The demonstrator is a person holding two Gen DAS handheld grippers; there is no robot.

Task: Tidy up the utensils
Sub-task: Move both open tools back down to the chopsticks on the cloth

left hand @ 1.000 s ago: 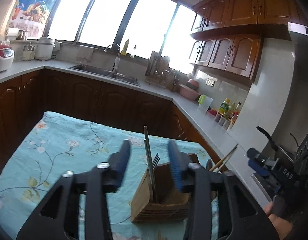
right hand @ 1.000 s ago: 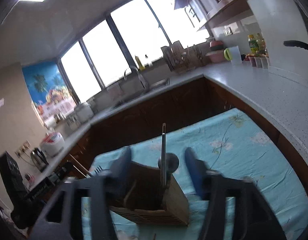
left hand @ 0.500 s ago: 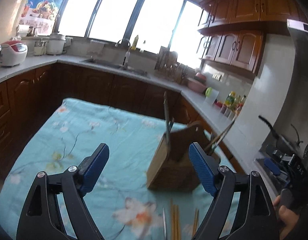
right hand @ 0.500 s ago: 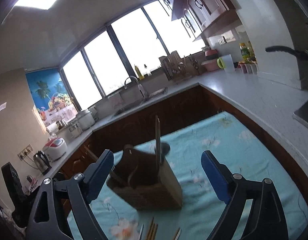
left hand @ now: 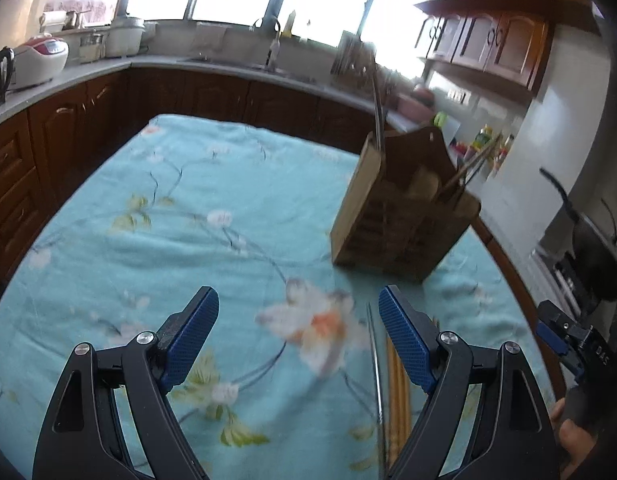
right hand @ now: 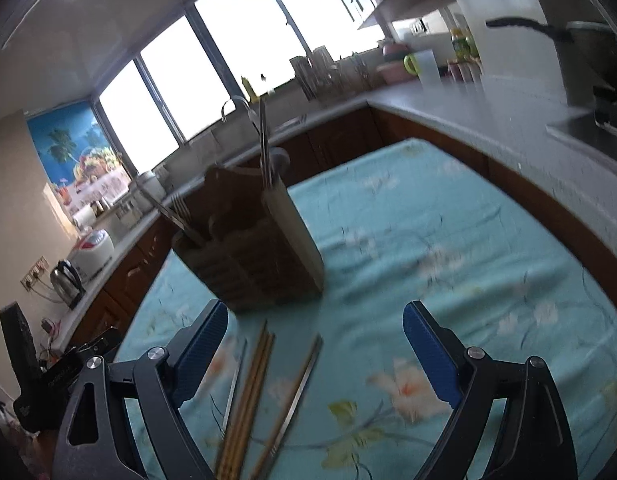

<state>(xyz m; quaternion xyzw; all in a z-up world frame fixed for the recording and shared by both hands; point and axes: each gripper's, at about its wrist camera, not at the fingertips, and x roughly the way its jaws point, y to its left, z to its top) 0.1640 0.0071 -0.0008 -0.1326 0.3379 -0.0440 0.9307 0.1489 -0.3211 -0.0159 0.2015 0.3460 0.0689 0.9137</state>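
My left gripper (left hand: 298, 334) hangs wide open over the floral tablecloth (left hand: 180, 216). Chopsticks (left hand: 396, 392) lie just inside my right finger; the wooden holder (left hand: 392, 224) stands beyond.

We record the tablecloth (left hand: 212, 184) as light turquoise, printed with thin dark branches, pale green leaves and white blossoms, one flower (left hand: 316, 328) centred in orange. The utensil holder (left hand: 392, 220) is mid-brown wood with a paler side panel. The chopsticks (right hand: 248, 396) lying on the cloth read yellow-tan; the strip beside them (right hand: 296, 396) is grey metal. Both the left gripper (left hand: 298, 334) and right gripper (right hand: 314, 350) are black with blue textured pads. Cabinets (left hand: 40, 140) are dark reddish brown, the countertop (right hand: 520, 120) speckled grey.
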